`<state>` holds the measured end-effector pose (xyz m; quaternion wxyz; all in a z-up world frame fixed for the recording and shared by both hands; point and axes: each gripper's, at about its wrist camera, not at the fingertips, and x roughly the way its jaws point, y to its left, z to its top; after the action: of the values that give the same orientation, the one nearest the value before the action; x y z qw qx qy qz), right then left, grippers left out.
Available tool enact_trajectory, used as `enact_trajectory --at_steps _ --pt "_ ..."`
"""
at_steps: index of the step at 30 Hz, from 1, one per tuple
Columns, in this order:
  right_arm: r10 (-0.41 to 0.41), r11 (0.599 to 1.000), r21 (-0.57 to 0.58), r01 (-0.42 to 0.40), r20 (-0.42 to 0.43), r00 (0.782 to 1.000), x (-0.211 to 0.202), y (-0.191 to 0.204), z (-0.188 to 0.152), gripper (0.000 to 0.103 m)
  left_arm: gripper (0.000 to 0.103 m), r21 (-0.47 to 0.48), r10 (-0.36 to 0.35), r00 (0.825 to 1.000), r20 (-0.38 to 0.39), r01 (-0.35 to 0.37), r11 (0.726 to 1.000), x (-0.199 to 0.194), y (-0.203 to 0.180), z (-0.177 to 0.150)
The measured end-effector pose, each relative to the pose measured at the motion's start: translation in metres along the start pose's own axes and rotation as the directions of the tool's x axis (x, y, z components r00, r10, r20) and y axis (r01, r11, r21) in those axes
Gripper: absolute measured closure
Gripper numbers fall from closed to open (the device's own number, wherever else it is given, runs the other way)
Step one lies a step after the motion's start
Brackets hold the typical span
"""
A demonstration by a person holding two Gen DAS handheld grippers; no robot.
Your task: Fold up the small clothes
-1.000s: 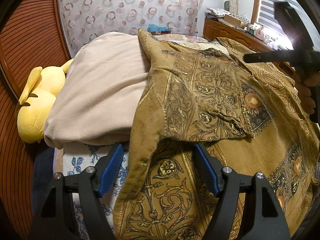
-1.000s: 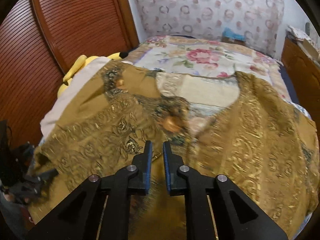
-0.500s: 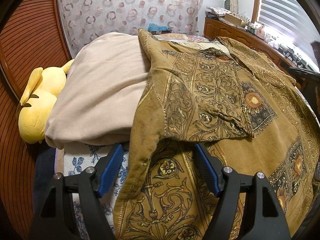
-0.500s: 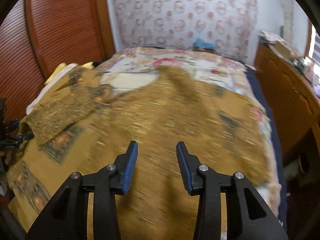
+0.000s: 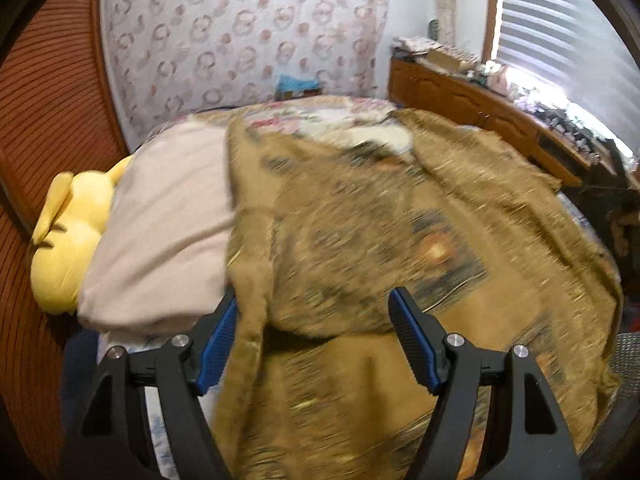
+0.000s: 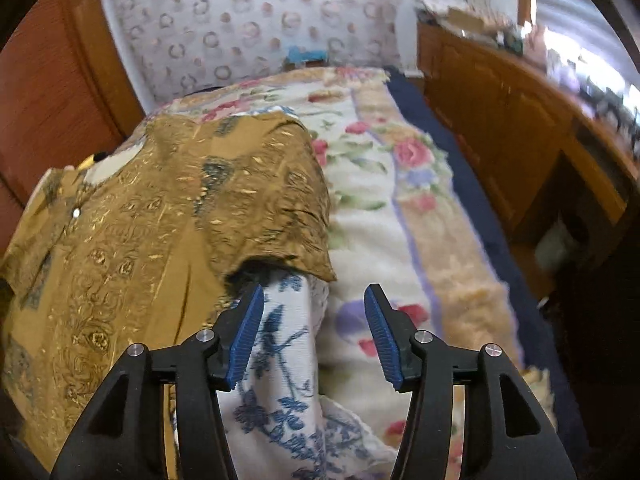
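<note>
An ochre shirt (image 5: 360, 240) with a dark and gold pattern lies spread on the bed, its left sleeve folded in over the front. My left gripper (image 5: 316, 340) hovers over the shirt's near left edge, open wide, and a fold of the cloth passes under its left pad without being pinched. In the right wrist view the shirt's (image 6: 160, 220) other short sleeve (image 6: 272, 200) lies flat and spread. My right gripper (image 6: 314, 336) is just in front of that sleeve's hem, over a white cloth with blue flowers (image 6: 280, 380). Its jaws are opening and nothing is between them.
A beige pillow (image 5: 168, 220) and a yellow plush toy (image 5: 68, 232) lie left of the shirt. A floral blanket (image 6: 400, 200) covers the bed to the right, with a navy edge. A wooden dresser (image 6: 500, 120) runs along the right wall, cluttered on top.
My right gripper swung from over the shirt's middle to its right sleeve and opened from nearly shut. My left gripper rose and drew back a little, still open.
</note>
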<state>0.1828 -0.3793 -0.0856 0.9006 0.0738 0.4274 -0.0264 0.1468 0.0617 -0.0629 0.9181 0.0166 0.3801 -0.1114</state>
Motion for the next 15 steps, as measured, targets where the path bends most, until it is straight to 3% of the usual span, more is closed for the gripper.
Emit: enact_trajectory --at_steps 9,12,15 --pt "0.075 0.995 0.069 -0.073 -0.029 0.997 0.022 -0.011 0.011 0.05 0.029 0.036 -0.096 0.995 -0.009 0.097 0.995 0.024 -0.056 0.032" --pt "0.075 0.995 0.07 -0.072 -0.037 0.997 0.028 -0.011 0.013 0.05 0.029 0.067 -0.078 0.997 0.014 0.077 0.995 0.019 -0.067 0.034" --pt "0.087 0.994 0.067 -0.084 -0.036 0.996 0.029 -0.01 0.014 0.05 0.029 0.094 -0.008 0.999 0.033 0.005 0.996 0.012 -0.067 0.03"
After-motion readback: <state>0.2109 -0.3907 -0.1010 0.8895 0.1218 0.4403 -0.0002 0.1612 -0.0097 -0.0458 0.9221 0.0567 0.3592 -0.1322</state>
